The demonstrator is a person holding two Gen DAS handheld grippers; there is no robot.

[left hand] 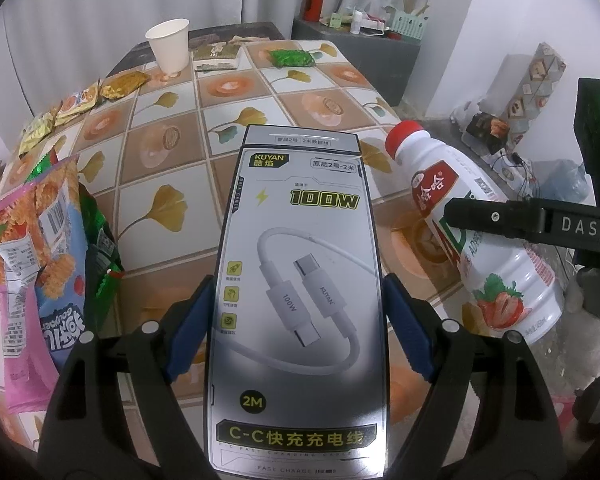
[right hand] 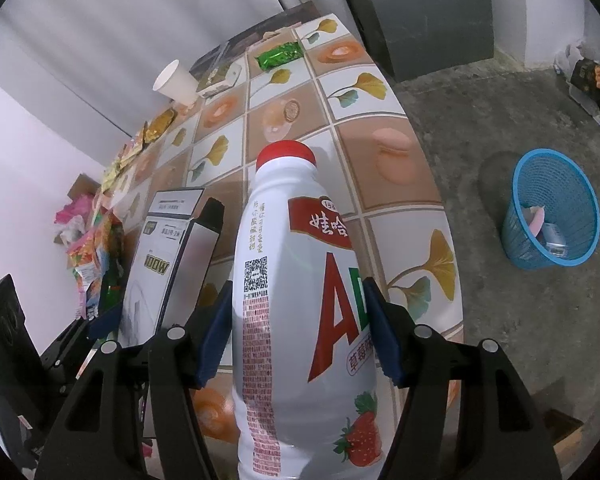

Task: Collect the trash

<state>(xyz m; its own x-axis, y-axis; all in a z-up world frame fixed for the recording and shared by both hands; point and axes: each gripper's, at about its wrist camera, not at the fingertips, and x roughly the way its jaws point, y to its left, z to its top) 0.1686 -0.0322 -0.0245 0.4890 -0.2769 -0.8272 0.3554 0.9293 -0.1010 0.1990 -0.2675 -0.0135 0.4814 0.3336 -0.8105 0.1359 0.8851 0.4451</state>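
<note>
Left wrist view: the left gripper (left hand: 296, 316) clamps a charging-cable box (left hand: 296, 280) above the tiled table (left hand: 220, 120); a paper cup (left hand: 170, 46) stands at the far edge, contents unseen. Right wrist view: the right gripper (right hand: 298, 330) grips a strawberry milk bottle (right hand: 300, 300). Only this view shows the blue wastebasket (right hand: 556, 248) on the floor beside the table, holding scraps.

The charging-cable box (left hand: 296, 300) ran past the frame's lower edge; beside it, the snack bags (left hand: 40, 264) were cropped, their print unreadable.
</note>
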